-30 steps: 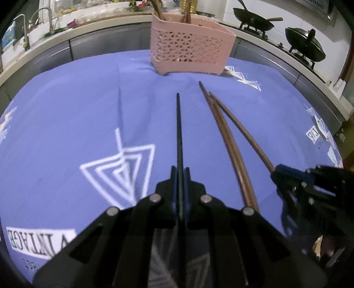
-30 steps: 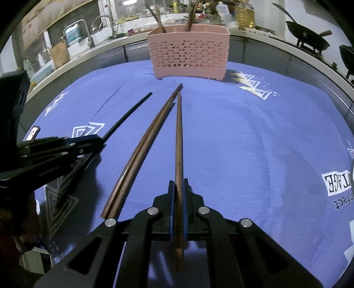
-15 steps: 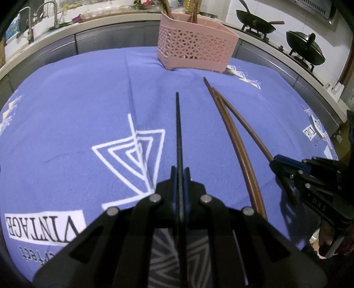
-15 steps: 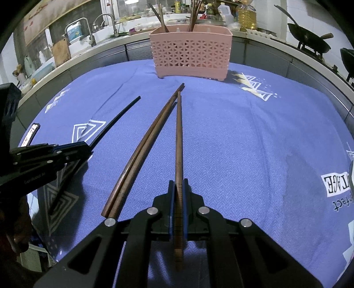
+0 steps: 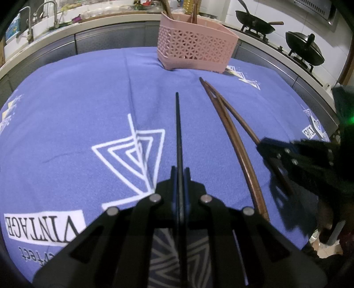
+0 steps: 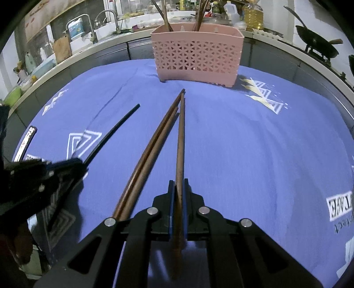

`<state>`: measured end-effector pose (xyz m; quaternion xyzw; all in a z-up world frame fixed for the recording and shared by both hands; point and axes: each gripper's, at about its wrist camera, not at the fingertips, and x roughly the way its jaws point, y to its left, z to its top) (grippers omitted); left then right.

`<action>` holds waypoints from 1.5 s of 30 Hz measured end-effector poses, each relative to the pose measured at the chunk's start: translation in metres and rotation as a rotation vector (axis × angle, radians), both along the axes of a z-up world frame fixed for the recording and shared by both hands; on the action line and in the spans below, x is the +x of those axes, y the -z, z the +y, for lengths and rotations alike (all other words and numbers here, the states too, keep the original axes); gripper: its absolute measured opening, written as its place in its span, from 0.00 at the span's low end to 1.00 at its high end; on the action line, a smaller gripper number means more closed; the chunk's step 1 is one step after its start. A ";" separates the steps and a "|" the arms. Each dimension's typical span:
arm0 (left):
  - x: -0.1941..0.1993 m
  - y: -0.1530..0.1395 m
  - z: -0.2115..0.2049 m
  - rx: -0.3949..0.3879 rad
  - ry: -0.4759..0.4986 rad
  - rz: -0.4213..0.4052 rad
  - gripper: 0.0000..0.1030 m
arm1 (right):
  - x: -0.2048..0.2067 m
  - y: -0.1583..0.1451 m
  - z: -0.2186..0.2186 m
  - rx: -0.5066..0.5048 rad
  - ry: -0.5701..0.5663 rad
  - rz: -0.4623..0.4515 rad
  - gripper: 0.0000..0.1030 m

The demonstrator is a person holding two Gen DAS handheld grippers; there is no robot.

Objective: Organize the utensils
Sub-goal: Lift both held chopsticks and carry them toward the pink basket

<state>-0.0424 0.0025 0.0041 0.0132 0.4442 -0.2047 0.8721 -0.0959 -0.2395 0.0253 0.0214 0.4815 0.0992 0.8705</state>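
Note:
My left gripper (image 5: pixel 179 177) is shut on a black chopstick (image 5: pixel 178 130) that points toward the pink lattice utensil basket (image 5: pixel 194 52). My right gripper (image 6: pixel 178 188) is shut on a brown wooden chopstick (image 6: pixel 181 135), also pointing at the basket (image 6: pixel 197 59). Two more brown chopsticks (image 6: pixel 152 150) lie together on the blue cloth, between the two grippers; they also show in the left wrist view (image 5: pixel 234 137). The basket holds several upright utensils. The left gripper shows in the right wrist view (image 6: pixel 44 175), the right gripper in the left wrist view (image 5: pixel 294 155).
A blue printed cloth (image 5: pixel 66 106) covers the table. A counter with sink taps (image 6: pixel 88 26) runs behind the basket. Black woks (image 5: pixel 303 47) sit on a stove at the back right. Bottles (image 6: pixel 252 13) stand behind the basket.
Both grippers have lifted a little and moved toward the basket with their chopsticks held. The two loose brown chopsticks have not moved.

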 end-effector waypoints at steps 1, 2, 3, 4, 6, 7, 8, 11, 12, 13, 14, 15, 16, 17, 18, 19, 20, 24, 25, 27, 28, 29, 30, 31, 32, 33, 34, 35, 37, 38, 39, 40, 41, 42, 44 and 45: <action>0.000 0.000 0.000 0.000 0.001 0.000 0.06 | 0.004 0.000 0.001 0.000 -0.003 0.001 0.07; 0.000 0.000 0.000 0.000 0.001 0.001 0.06 | 0.007 0.000 0.001 0.001 -0.006 0.000 0.07; 0.001 0.000 0.000 0.000 0.001 0.001 0.06 | 0.012 0.000 0.001 0.001 -0.009 -0.001 0.07; 0.001 0.000 0.000 0.000 0.001 0.002 0.06 | 0.017 0.000 0.002 0.001 -0.012 0.001 0.07; 0.002 0.000 0.001 -0.002 0.000 0.011 0.06 | 0.024 -0.001 0.003 0.004 -0.020 0.008 0.07; 0.003 -0.001 0.002 -0.006 -0.001 0.019 0.06 | 0.027 -0.001 0.004 0.005 -0.024 0.011 0.07; 0.006 -0.002 0.001 -0.014 0.004 0.032 0.06 | 0.031 -0.001 0.004 0.004 -0.028 0.014 0.07; 0.014 -0.002 0.001 -0.023 0.016 0.048 0.06 | 0.038 -0.002 0.005 0.003 -0.039 0.023 0.07; 0.019 -0.003 0.000 -0.027 0.019 0.048 0.06 | 0.041 -0.002 0.005 0.004 -0.043 0.027 0.07; 0.024 -0.005 -0.002 -0.030 0.022 0.044 0.06 | 0.045 -0.002 0.005 0.006 -0.047 0.032 0.07; 0.027 -0.007 -0.003 -0.032 0.025 0.038 0.06 | 0.049 -0.002 0.006 0.008 -0.051 0.037 0.07; 0.033 -0.009 -0.007 -0.027 0.032 0.029 0.06 | 0.053 -0.003 0.007 0.008 -0.056 0.040 0.07; 0.038 -0.010 -0.011 -0.017 0.038 0.022 0.06 | 0.059 -0.003 0.007 0.010 -0.061 0.047 0.07; 0.042 -0.012 -0.015 -0.007 0.044 0.016 0.06 | 0.063 -0.003 0.007 0.013 -0.064 0.052 0.07; 0.048 -0.013 -0.021 0.008 0.053 0.010 0.06 | 0.070 -0.003 0.008 0.017 -0.069 0.066 0.07; 0.053 -0.014 -0.026 0.024 0.061 0.006 0.06 | 0.078 -0.004 0.008 0.021 -0.075 0.081 0.08; 0.057 -0.014 -0.031 0.041 0.068 0.003 0.06 | 0.086 -0.004 0.009 0.027 -0.083 0.095 0.08; 0.068 -0.012 -0.040 0.073 0.077 0.010 0.06 | 0.115 -0.005 0.011 0.030 -0.108 0.146 0.08; 0.071 -0.009 -0.041 0.077 0.076 0.019 0.06 | 0.121 -0.005 0.012 0.022 -0.120 0.152 0.09; 0.075 -0.005 -0.041 0.078 0.072 0.033 0.06 | 0.131 -0.005 0.015 0.005 -0.133 0.156 0.09; 0.075 -0.005 -0.040 0.074 0.070 0.025 0.06 | 0.136 -0.005 0.016 0.001 -0.134 0.155 0.09; 0.075 -0.005 -0.040 0.074 0.071 0.022 0.06 | 0.142 -0.004 0.016 0.001 -0.133 0.153 0.09; 0.076 -0.005 -0.040 0.075 0.070 0.021 0.06 | 0.147 -0.004 0.016 0.005 -0.131 0.151 0.09; 0.076 -0.005 -0.041 0.074 0.070 0.020 0.06 | 0.152 -0.003 0.016 0.014 -0.126 0.150 0.09; 0.078 -0.006 -0.041 0.072 0.069 0.018 0.06 | 0.156 -0.002 0.015 0.024 -0.120 0.150 0.09; 0.079 -0.006 -0.043 0.072 0.071 0.016 0.06 | 0.162 -0.002 0.013 0.037 -0.113 0.151 0.09; 0.081 -0.006 -0.043 0.074 0.071 0.014 0.05 | 0.166 -0.001 0.012 0.046 -0.109 0.150 0.09; 0.083 -0.006 -0.044 0.074 0.072 0.006 0.04 | 0.168 -0.001 0.011 0.053 -0.110 0.148 0.09; 0.084 -0.004 -0.045 0.075 0.073 -0.014 0.01 | 0.170 -0.001 0.010 0.054 -0.118 0.145 0.08; 0.085 -0.004 -0.045 0.073 0.073 -0.017 0.01 | 0.168 -0.001 0.009 0.054 -0.121 0.144 0.06; 0.086 -0.004 -0.045 0.069 0.071 -0.015 0.00 | 0.166 -0.001 0.008 0.061 -0.122 0.148 0.06; 0.087 -0.004 -0.044 0.068 0.068 -0.010 0.00 | 0.161 -0.001 0.006 0.072 -0.123 0.156 0.05; 0.087 -0.004 -0.044 0.066 0.064 -0.008 0.00 | 0.155 -0.003 0.004 0.092 -0.126 0.159 0.05; 0.086 -0.006 -0.042 0.055 0.061 -0.010 0.00 | 0.148 -0.007 0.002 0.109 -0.129 0.146 0.05; 0.081 -0.012 -0.038 0.015 0.063 -0.019 0.00 | 0.133 -0.018 -0.001 0.134 -0.141 0.095 0.05; 0.079 -0.018 -0.034 -0.014 0.062 -0.026 0.00 | 0.123 -0.027 -0.003 0.140 -0.148 0.050 0.05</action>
